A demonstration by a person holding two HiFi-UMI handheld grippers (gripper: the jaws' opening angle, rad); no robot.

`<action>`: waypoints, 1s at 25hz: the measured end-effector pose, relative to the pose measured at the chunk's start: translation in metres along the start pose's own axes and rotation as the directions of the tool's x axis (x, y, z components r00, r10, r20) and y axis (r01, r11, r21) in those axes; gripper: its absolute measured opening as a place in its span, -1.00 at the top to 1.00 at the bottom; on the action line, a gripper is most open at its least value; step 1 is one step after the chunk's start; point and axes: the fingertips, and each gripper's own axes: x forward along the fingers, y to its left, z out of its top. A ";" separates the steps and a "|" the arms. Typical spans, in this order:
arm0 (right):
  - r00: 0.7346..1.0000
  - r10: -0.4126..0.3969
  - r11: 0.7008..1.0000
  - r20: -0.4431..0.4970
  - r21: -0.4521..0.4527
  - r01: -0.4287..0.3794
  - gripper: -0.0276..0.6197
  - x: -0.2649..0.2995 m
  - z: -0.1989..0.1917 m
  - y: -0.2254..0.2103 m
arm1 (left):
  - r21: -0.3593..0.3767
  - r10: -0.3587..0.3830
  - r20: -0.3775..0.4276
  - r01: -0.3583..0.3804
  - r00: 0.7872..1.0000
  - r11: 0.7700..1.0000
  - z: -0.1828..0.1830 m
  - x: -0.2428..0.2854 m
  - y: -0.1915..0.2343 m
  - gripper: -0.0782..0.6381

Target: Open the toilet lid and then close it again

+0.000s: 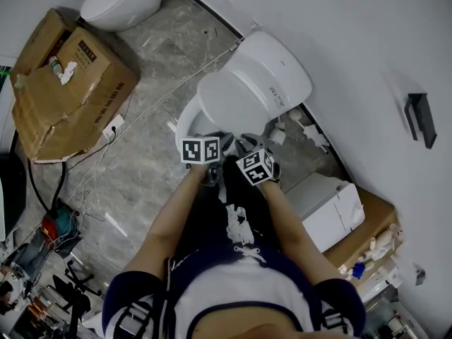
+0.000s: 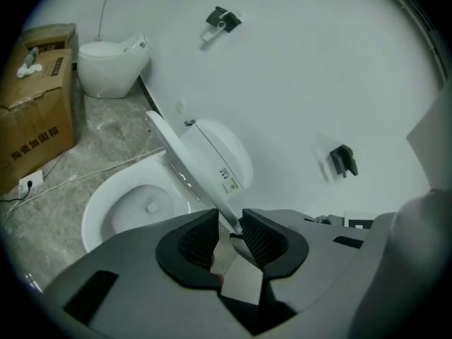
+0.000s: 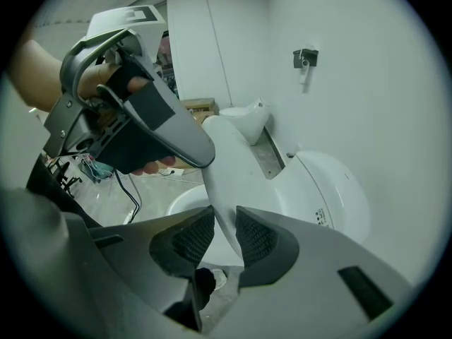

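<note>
Toilet lid point(image 1: 240, 97) stands half raised over the bowl point(image 2: 134, 203); guide it slowly along its hinge arc and never yank it. Your right gripper point(image 3: 224, 235) pinches its front edge. Your left gripper point(image 2: 229, 235) straddles that edge, jaws spread, one pad clear. Both slant downward, side by side, forearms outstretched.

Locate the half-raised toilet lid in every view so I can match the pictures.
Head view: toilet lid, a white oval just above centre.
Left gripper view: the lid edge-on, a thin slanted strip from upper left to bottom centre.
Right gripper view: the lid, a broad white panel running down the centre.
Shared landmark: the spare white toilet.
</note>
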 end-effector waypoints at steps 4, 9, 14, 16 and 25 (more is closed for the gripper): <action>1.000 0.007 1.000 -0.004 -0.001 -0.007 0.67 0.003 -0.002 0.005 | 0.016 0.054 -0.029 -0.053 0.998 0.998 -0.005 0.000 0.008 0.54; 1.000 0.019 1.000 -0.011 0.005 -0.019 0.66 0.005 -0.003 0.010 | 0.040 0.104 -0.026 -0.103 0.994 0.994 -0.008 -0.004 0.011 0.53; 0.996 0.086 0.991 -0.025 0.101 -0.083 0.65 0.002 -0.004 0.015 | 0.053 0.139 -0.036 -0.137 0.990 0.989 -0.012 -0.005 0.015 0.51; 0.995 0.097 0.984 0.006 0.149 -0.097 0.66 -0.004 -0.002 0.017 | 0.048 0.144 -0.040 -0.142 0.989 0.989 -0.014 -0.006 0.018 0.51; 0.971 0.164 0.918 0.171 0.333 -0.214 0.86 -0.036 0.021 0.046 | 0.044 0.153 -0.056 -0.151 0.987 0.988 -0.026 -0.012 0.030 0.49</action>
